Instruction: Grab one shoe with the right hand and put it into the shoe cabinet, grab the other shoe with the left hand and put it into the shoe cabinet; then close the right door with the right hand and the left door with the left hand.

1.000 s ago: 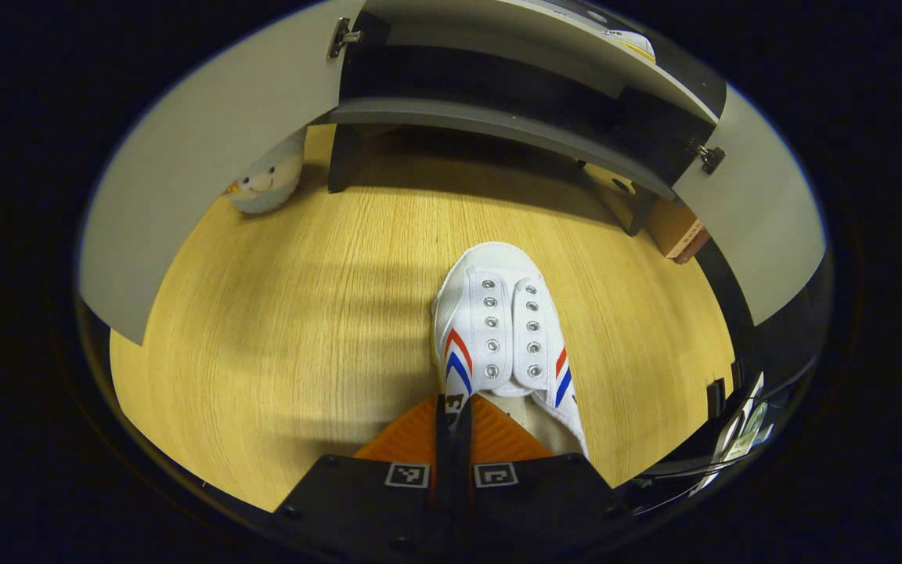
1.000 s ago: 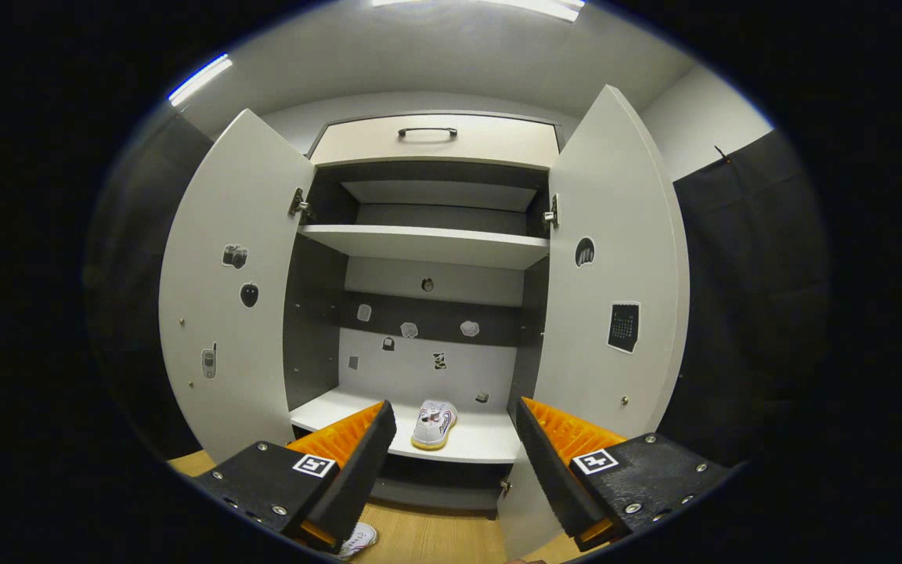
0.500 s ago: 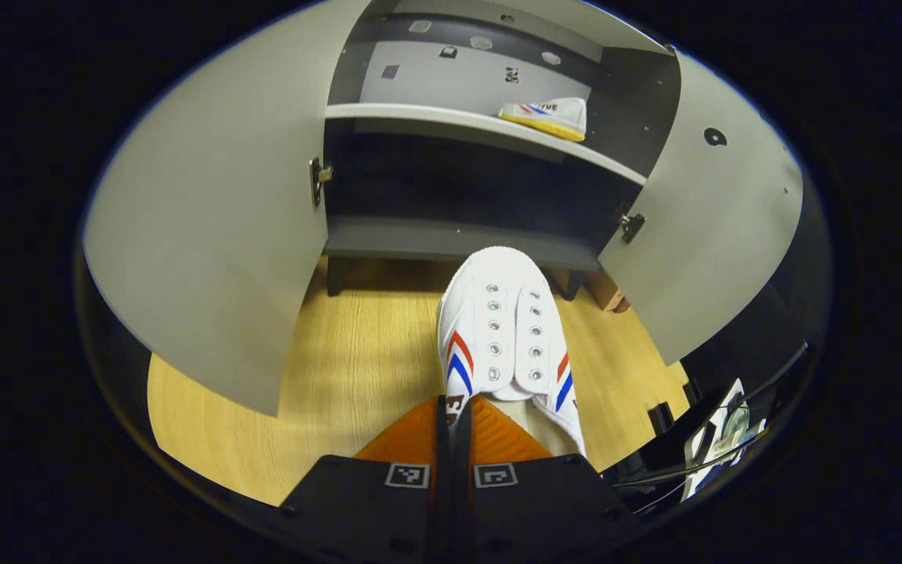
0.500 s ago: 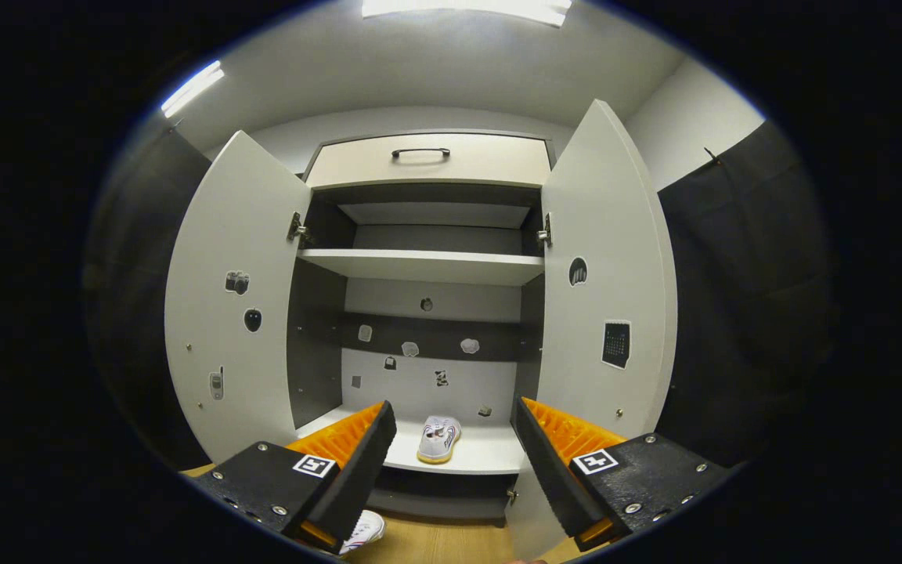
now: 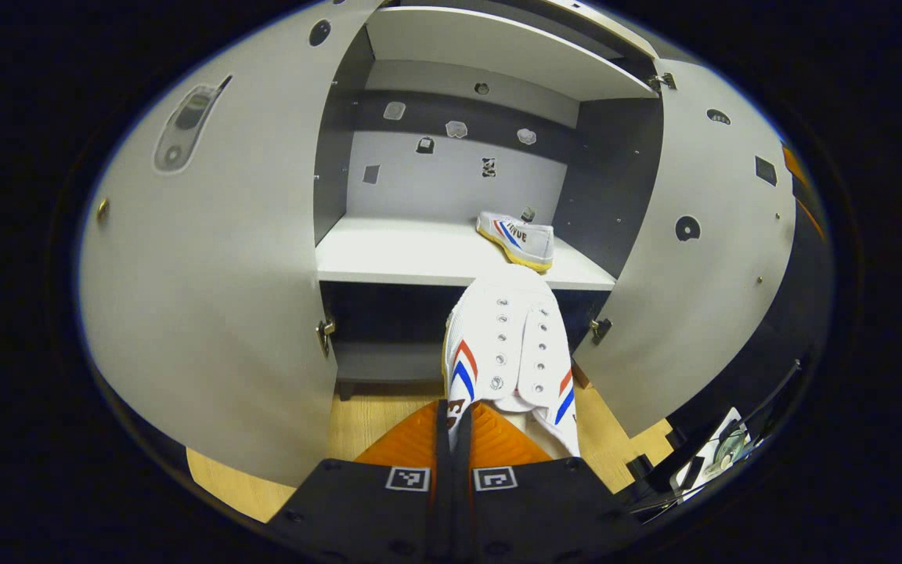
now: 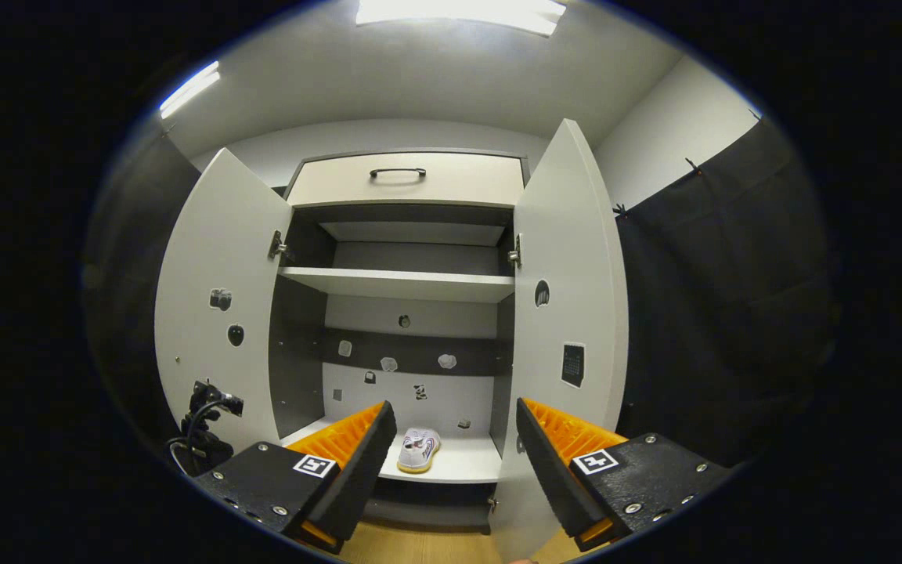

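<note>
One white sneaker (image 5: pixel 517 235) already sits on the lower shelf (image 5: pixel 404 254) of the open shoe cabinet (image 6: pixel 408 176); the left tool (image 5: pixel 453 439), fingers pinched closed on the second white sneaker (image 5: pixel 510 345), holds it in the air before that shelf; the right tool (image 6: pixel 455 454) hangs open and empty; left door (image 5: pixel 208 274) and right door (image 5: pixel 701 258) both stand open, likely the last steps remaining.
</note>
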`<state>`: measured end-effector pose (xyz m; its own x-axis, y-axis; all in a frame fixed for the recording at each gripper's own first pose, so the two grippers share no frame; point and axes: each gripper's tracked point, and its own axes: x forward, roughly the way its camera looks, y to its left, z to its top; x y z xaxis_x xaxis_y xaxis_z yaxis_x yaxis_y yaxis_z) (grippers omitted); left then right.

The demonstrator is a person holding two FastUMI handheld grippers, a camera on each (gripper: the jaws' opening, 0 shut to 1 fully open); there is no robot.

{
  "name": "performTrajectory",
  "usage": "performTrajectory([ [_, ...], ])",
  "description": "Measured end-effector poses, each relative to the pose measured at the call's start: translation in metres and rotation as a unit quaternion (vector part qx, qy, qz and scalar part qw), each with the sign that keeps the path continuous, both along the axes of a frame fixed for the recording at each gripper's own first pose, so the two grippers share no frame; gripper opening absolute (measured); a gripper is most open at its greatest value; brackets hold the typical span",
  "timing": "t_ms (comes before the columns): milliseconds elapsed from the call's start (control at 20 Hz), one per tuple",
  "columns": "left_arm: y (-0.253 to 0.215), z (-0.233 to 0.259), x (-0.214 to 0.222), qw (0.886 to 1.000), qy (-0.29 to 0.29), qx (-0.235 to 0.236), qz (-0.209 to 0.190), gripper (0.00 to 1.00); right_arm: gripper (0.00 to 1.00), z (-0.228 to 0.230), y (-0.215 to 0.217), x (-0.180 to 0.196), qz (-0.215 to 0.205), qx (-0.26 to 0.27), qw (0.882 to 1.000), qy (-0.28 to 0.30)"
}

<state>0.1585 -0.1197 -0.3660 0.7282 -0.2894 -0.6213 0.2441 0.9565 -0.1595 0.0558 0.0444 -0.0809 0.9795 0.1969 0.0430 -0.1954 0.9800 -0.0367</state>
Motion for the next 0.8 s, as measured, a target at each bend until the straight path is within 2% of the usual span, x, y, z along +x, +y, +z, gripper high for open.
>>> performTrajectory([
  [100, -0.002, 0.022, 0.027, 1.0, -0.018, -0.002, 0.014, 0.06, 0.97, 0.003, -0.005, 0.001, -0.008, 0.001, 1.0, -0.007],
  [250, -0.01, 0.045, 0.07, 0.998, -0.055, 0.007, 0.022, 0.06, 0.94, 0.004, -0.011, 0.002, -0.019, 0.005, 1.0, -0.009],
  [400, -0.015, 0.058, 0.112, 0.997, -0.071, -0.012, 0.038, 0.06, 0.94, 0.002, -0.018, 0.003, -0.031, 0.003, 0.999, -0.01],
  [600, -0.005, 0.037, 0.177, 0.994, -0.068, 0.019, 0.084, 0.06, 0.94, -0.002, -0.017, 0.003, -0.024, 0.001, 1.0, -0.003],
  [800, -0.007, 0.029, 0.228, 0.992, -0.046, -0.012, 0.117, 0.06, 0.94, -0.006, -0.021, 0.013, -0.021, -0.033, 0.999, -0.007],
])
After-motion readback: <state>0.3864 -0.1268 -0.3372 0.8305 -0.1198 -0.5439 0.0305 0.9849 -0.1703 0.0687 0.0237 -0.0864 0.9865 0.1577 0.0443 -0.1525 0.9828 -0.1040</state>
